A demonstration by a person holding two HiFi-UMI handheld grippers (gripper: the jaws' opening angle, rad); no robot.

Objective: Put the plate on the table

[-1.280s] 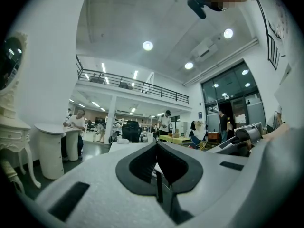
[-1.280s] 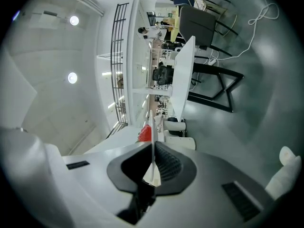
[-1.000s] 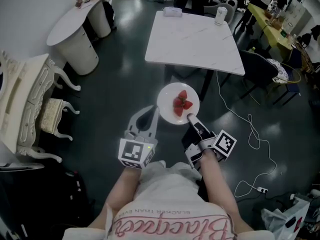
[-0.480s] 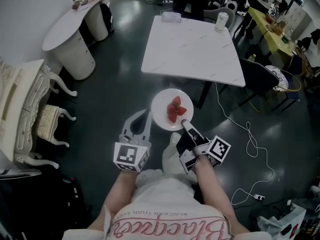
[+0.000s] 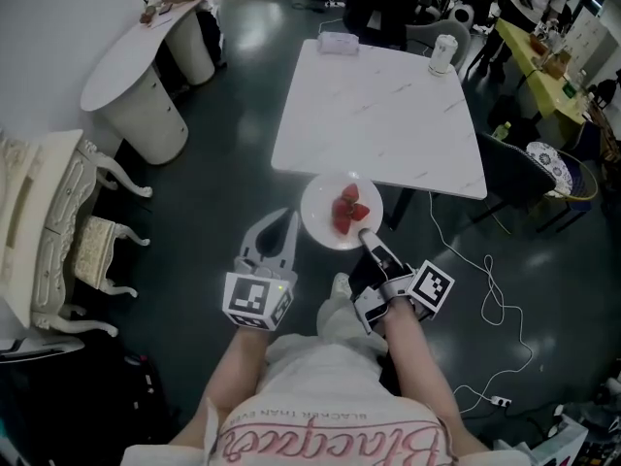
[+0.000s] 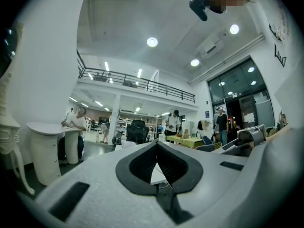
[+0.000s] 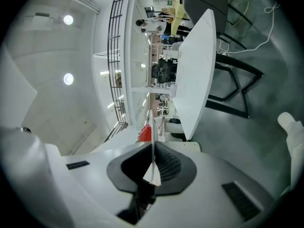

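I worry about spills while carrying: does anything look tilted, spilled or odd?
Nothing stands out. The round white plate looks level, the red strawberries sit together at its middle, and the right gripper is clamped on its near rim.

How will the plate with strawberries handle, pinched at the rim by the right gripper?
Probably rigid: the plate shows as a thin straight edge in the jaws of the right gripper. Held at one rim only, it may pivot in the grip. The strawberries sit loose near its middle, so they could slide if it tilts.
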